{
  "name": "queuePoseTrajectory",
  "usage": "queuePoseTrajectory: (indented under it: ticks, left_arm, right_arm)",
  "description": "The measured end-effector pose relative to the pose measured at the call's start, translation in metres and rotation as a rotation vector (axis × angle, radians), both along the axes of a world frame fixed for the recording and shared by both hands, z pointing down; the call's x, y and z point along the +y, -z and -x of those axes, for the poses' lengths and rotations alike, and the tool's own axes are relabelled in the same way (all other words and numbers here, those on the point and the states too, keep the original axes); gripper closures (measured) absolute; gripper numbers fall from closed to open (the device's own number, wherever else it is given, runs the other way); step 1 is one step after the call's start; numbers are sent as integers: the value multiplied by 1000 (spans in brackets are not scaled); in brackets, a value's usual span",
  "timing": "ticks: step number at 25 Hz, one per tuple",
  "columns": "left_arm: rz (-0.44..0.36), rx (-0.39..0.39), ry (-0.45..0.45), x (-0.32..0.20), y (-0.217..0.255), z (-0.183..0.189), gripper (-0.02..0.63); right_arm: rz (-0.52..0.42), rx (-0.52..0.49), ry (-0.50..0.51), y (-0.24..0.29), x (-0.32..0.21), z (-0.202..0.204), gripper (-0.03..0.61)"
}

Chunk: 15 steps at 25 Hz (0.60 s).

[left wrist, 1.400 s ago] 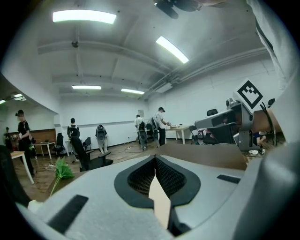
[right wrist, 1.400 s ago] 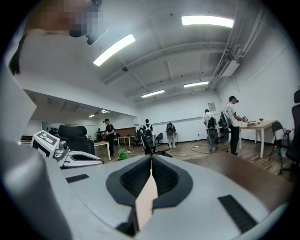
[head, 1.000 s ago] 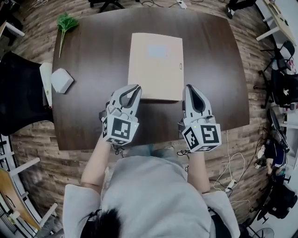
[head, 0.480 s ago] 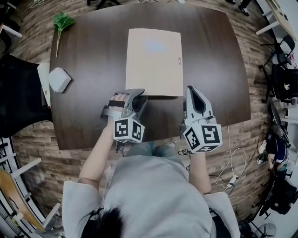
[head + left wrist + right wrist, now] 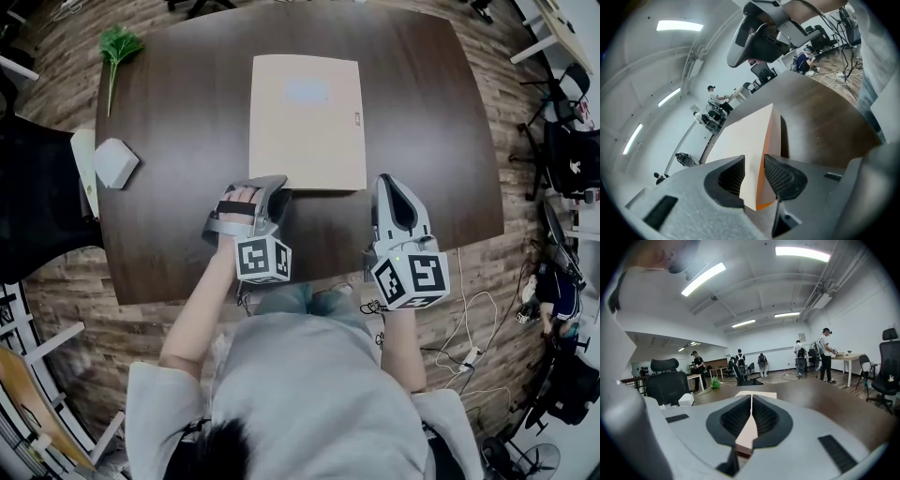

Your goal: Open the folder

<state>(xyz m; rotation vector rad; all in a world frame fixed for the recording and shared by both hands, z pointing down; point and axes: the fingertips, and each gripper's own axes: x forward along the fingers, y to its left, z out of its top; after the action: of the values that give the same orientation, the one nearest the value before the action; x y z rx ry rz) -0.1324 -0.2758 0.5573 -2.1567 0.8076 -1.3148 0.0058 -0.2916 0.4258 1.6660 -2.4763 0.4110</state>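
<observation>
**Head view.** Noted folder (image 5: 307,122), tan, lying flat and closed on the dark worktop (image 5: 187,216), upper centre of frame. Found left gripper (image 5: 275,192) at the folder's lower-left corner, turned on its side, marker cube toward the bottom of frame. Found right gripper (image 5: 385,183) just right of the lower-right corner, apart from the folder, pointing up-frame. Logged green sprig (image 5: 119,47) at upper left, white box (image 5: 114,161) below it near the worktop's left edge, and black chair (image 5: 37,197) beyond that edge.

**Left gripper view.** Saw jaws standing wide, with the folder's near corner slotted between the dark ribbed pads (image 5: 732,176). Tan cover toward the left pad, orange edge toward the right, both pads close beside it. Saw no clear squeeze. Right gripper visible at top of frame.

**Right gripper view.** Saw jaws closed together along the centre line. Noted thin tan strip (image 5: 746,434) in the seam; could not tell what. Spotted folder beyond the tips, mid-frame, flat on the worktop. Noted people standing at benches far back.
</observation>
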Motion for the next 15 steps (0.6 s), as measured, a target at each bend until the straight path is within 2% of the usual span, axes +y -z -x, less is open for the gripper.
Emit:
queuePoseTrajectory:
  ticks: [11, 15]
  left_arm:
    - [-75, -31, 40, -5, 3, 2, 492]
    - [-131, -58, 35, -7, 5, 1, 492]
  right_arm:
    - [-3, 6, -5, 5, 5, -1, 565]
    - [-5, 11, 0, 7, 4, 2, 565]
